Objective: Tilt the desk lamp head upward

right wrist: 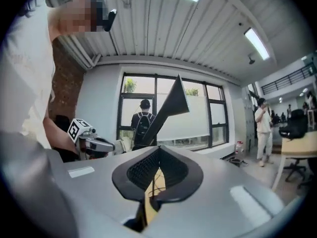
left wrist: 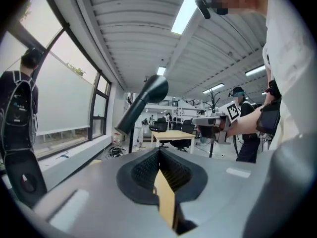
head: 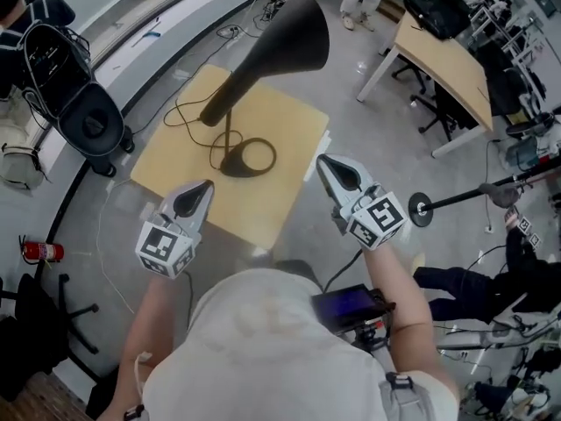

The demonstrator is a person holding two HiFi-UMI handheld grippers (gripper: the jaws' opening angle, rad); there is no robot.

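Black desk lamp (head: 230,130) on a small pale-wood table (head: 245,204), with its round base near the middle and its cord (head: 273,154) looped around that base before trailing off past the left corner. Wide cone of a lamp head (head: 294,33) carried high on a short upright stem, slanting up from its narrow end and leaning toward the table's far-right edge. Left gripper (head: 200,193) held beside the near-left edge, jaws pressed together on nothing, with only a strip of table wood showing past its ribbed pads (left wrist: 146,170). Right gripper (head: 329,169) held just off the near-right edge, likewise closed and empty, pads (right wrist: 143,170) meeting with nothing between. Both kept roughly level and aimed across the table at the lamp from either side, well apart from it and touching neither head, stem nor base. Probably a neutral, flanking stance, with jaws together simply for want of anything to hold. Placed so, one side well set to steady the base and the other to nudge the cone. Hard to judge from this slant alone whether the upward tilt is done or yet to come.
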